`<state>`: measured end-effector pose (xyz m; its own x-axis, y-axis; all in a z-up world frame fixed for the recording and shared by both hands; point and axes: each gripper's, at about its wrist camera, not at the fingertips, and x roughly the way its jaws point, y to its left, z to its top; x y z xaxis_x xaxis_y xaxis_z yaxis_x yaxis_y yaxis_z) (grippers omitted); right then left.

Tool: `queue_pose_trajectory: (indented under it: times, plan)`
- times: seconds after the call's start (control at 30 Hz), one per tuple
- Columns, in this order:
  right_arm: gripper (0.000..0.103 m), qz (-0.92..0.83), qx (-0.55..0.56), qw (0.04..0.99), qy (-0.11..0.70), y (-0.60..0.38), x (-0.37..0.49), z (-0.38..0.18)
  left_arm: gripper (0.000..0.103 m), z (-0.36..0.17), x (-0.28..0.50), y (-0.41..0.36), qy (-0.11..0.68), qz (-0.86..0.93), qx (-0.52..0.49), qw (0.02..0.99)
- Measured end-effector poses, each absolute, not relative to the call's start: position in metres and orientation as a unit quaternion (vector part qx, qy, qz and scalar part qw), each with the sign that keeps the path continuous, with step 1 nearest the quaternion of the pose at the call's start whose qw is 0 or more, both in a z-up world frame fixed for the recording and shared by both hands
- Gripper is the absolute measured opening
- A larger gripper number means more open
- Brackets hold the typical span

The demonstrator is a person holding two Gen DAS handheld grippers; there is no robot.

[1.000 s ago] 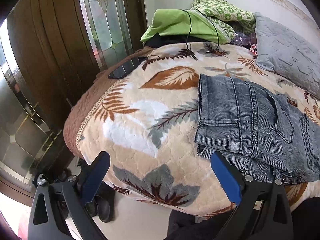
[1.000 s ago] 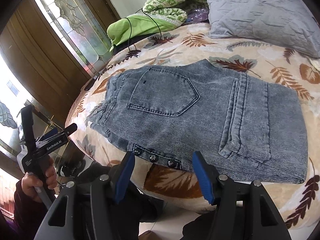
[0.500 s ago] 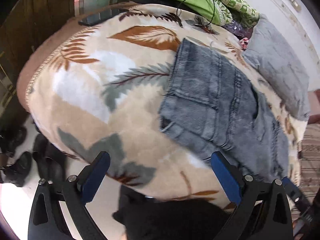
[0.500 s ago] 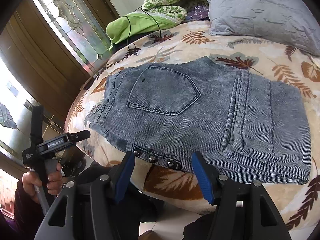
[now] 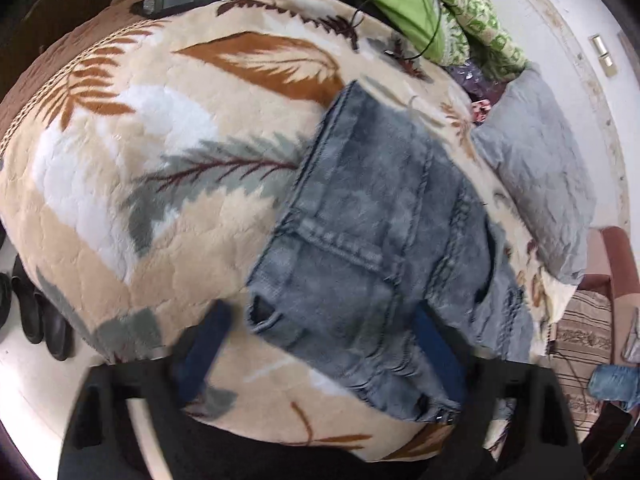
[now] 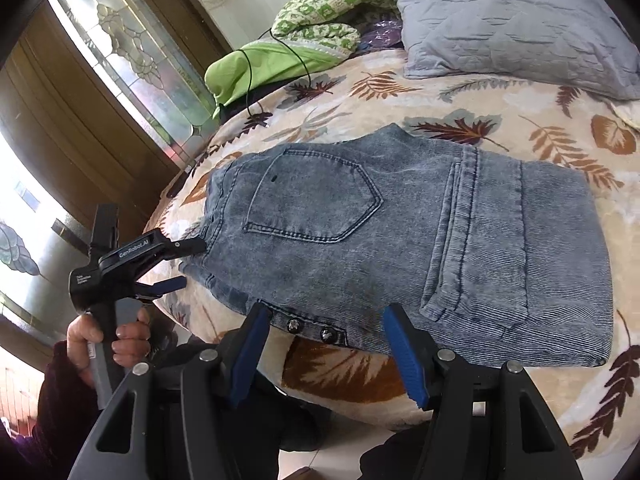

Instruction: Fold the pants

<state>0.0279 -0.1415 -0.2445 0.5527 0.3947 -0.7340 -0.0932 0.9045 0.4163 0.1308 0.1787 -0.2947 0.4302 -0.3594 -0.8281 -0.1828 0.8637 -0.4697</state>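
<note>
1. "GenRobot.AI": white lettering along the black upper arm of the left claw (image 6: 192,264), read in the right wrist view; the claw sits at the near left edge of the bed, its body held in the person's hand (image 6: 108,336).

2. Small white label (image 6: 82,280) on the round black housing of the same claw, just below the brand lettering: several short lines of print, too small to read.

3. Left wrist view: blurred; no text, number or sign can be read in it.

4. Jeans (image 6: 400,240), blanket, pillow: no legible label, tag or print.
</note>
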Motion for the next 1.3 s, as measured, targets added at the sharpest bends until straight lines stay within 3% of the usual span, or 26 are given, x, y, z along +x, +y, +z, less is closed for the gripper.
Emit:
queue_pose_trajectory:
  times: [0.07,0.13,0.23,0.33,0.5,0.53,0.57,0.63,0.67,0.73,0.97,1.23,1.27,1.3]
  plan:
    - [0.063,0.142,0.169,0.865,0.451,-0.142,0.028,-0.245,0.061,-0.294,0.135,0.176,0.533,-0.059,-0.256,0.805]
    - [0.063,0.144,0.169,0.865,0.451,-0.142,0.028,-0.245,0.057,-0.293,0.138,0.173,0.532,-0.059,-0.252,0.806]
    - [0.063,0.147,0.167,0.865,0.450,-0.140,0.027,-0.245,0.057,-0.289,0.140,0.170,0.523,-0.062,-0.256,0.810]
    - [0.063,0.145,0.170,0.865,0.448,-0.142,0.026,-0.245,0.067,-0.297,0.141,0.174,0.531,-0.053,-0.276,0.799]
    - [0.063,0.140,0.176,0.865,0.448,-0.148,0.027,-0.248,0.070,-0.297,0.142,0.174,0.523,-0.054,-0.284,0.802]
    - [0.063,0.139,0.177,0.865,0.449,-0.149,0.027,-0.249,0.063,-0.295,0.143,0.171,0.519,-0.051,-0.277,0.807]
    - [0.063,0.137,0.178,0.864,0.450,-0.149,0.027,-0.250,0.048,-0.293,0.144,0.169,0.516,-0.047,-0.268,0.812]
    - [0.063,0.133,0.181,0.865,0.448,-0.152,0.027,-0.252,0.037,-0.288,0.145,0.166,0.507,-0.052,-0.255,0.822]
    - [0.063,0.131,0.183,0.866,0.447,-0.154,0.027,-0.253,0.028,-0.287,0.145,0.165,0.504,-0.056,-0.254,0.824]
    - [0.063,0.125,0.189,0.867,0.444,-0.160,0.029,-0.254,0.023,-0.282,0.144,0.164,0.496,-0.062,-0.249,0.830]
    - [0.060,0.111,0.195,0.865,0.450,-0.172,0.055,-0.261,0.020,-0.248,0.134,0.146,0.452,-0.084,-0.200,0.865]
    - [0.054,0.109,0.248,0.815,0.512,-0.166,0.118,-0.302,0.019,-0.211,0.118,0.123,0.417,-0.106,-0.142,0.892]
    - [0.054,0.103,0.241,0.811,0.522,-0.163,0.123,-0.310,0.013,-0.209,0.116,0.121,0.416,-0.106,-0.139,0.892]
    - [0.054,0.100,0.226,0.819,0.518,-0.158,0.125,-0.311,0.013,-0.207,0.115,0.119,0.414,-0.107,-0.135,0.894]
